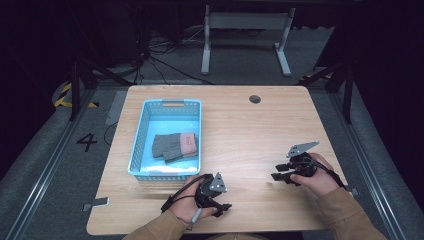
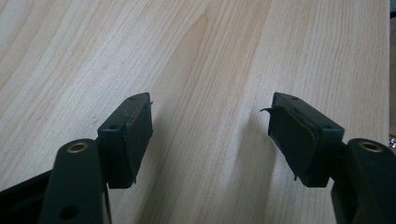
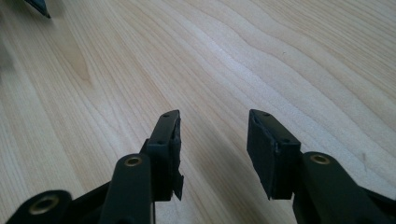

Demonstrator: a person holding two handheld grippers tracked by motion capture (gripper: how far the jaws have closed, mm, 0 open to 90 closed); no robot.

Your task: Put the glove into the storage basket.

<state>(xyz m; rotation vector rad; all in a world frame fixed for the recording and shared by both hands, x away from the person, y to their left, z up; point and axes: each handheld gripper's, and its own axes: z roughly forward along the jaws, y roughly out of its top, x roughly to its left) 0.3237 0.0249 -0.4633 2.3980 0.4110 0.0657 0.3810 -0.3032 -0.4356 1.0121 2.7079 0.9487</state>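
Gloves (image 1: 175, 145) lie folded inside the blue basket (image 1: 145, 118), left of centre in the high view, with the left gripper (image 1: 224, 208) and right gripper (image 1: 278, 172) low in frame, well apart from them. Left gripper view — jaws wide over bare table (image 2: 210, 56). Right gripper view — wide too, nothing between. Placing looks finished; next, probably withdrawal.

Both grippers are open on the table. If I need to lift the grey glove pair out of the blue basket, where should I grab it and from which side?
Judging by its pose, take the glove pair at the pink cuff end, coming straight down from above: it lies flat on the blue basket floor, and the walls block a sideways approach. The left gripper is nearer.
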